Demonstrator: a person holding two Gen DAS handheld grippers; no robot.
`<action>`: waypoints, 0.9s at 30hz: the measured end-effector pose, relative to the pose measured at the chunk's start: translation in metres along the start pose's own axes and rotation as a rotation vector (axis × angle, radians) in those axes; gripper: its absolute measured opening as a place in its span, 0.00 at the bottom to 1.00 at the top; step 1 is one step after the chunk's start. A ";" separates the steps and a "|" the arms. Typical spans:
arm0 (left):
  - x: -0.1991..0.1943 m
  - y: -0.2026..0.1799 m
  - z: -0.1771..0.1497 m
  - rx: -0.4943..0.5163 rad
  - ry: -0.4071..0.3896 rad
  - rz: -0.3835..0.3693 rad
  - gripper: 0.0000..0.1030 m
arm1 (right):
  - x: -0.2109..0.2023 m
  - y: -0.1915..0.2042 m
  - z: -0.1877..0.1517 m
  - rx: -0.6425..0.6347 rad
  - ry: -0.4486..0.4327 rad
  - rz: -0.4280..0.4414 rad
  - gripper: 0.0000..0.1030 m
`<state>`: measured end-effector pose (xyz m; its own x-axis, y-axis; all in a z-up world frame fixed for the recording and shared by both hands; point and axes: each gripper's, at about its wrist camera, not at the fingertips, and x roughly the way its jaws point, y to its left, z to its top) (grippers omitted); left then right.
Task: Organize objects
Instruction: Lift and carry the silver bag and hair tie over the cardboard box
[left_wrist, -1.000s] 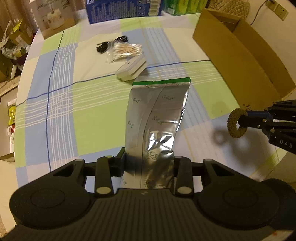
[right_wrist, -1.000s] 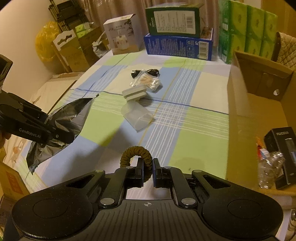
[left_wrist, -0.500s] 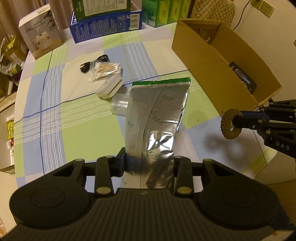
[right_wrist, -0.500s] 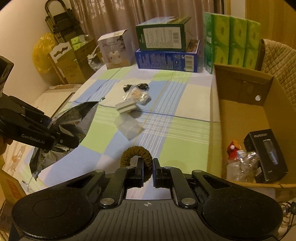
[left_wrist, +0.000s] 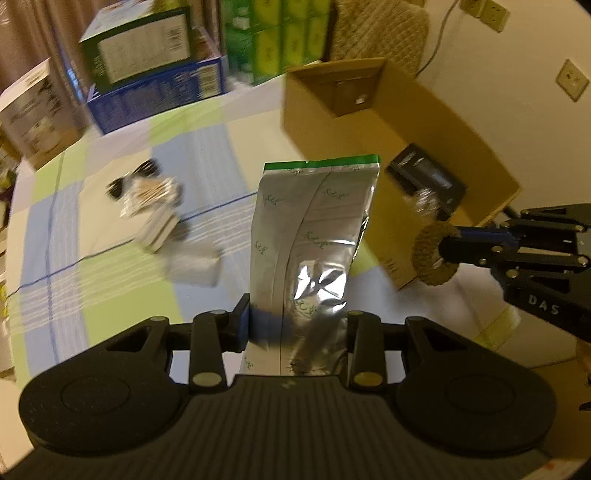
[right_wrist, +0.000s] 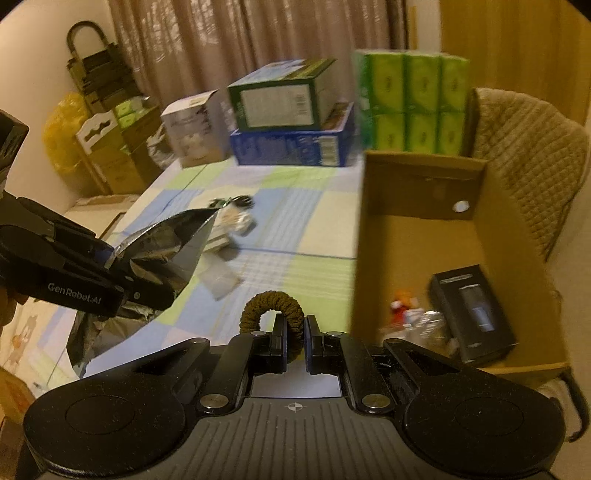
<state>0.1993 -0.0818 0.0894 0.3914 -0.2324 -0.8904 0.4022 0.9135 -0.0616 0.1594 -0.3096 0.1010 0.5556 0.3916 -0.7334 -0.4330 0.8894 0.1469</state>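
My left gripper (left_wrist: 295, 317) is shut on a silver foil pouch (left_wrist: 314, 236) with a green top strip, held upright above the checked tablecloth (left_wrist: 110, 288). The same pouch (right_wrist: 162, 254) and left gripper (right_wrist: 122, 288) show at the left of the right wrist view. My right gripper (right_wrist: 294, 332) is shut on a brown braided ring (right_wrist: 271, 306). In the left wrist view that ring (left_wrist: 434, 258) hangs at the near corner of an open cardboard box (left_wrist: 369, 122). The box (right_wrist: 424, 236) holds a black carton (right_wrist: 472, 314) and small packets.
On the cloth lie a bag of cotton swabs (left_wrist: 151, 195), a black cable (left_wrist: 118, 184), a white case (left_wrist: 160, 234) and a clear plastic piece (left_wrist: 192, 266). Blue and green cartons (right_wrist: 291, 122) stand at the far edge, and a padded chair (right_wrist: 524, 155) stands behind the box.
Both grippers rose and moved toward the cardboard box, each still shut on its object. The box interior has come into view.
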 end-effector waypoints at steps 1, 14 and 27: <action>0.001 -0.008 0.005 0.007 -0.003 -0.009 0.32 | -0.004 -0.006 0.001 0.002 -0.003 -0.010 0.04; 0.015 -0.079 0.043 0.028 -0.016 -0.112 0.31 | -0.034 -0.057 -0.001 0.035 -0.004 -0.120 0.04; 0.012 -0.115 0.066 0.041 -0.047 -0.122 0.31 | -0.038 -0.090 0.010 0.012 -0.012 -0.171 0.05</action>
<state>0.2127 -0.2118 0.1155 0.3756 -0.3568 -0.8553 0.4822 0.8634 -0.1485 0.1838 -0.4021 0.1225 0.6289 0.2374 -0.7403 -0.3228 0.9460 0.0291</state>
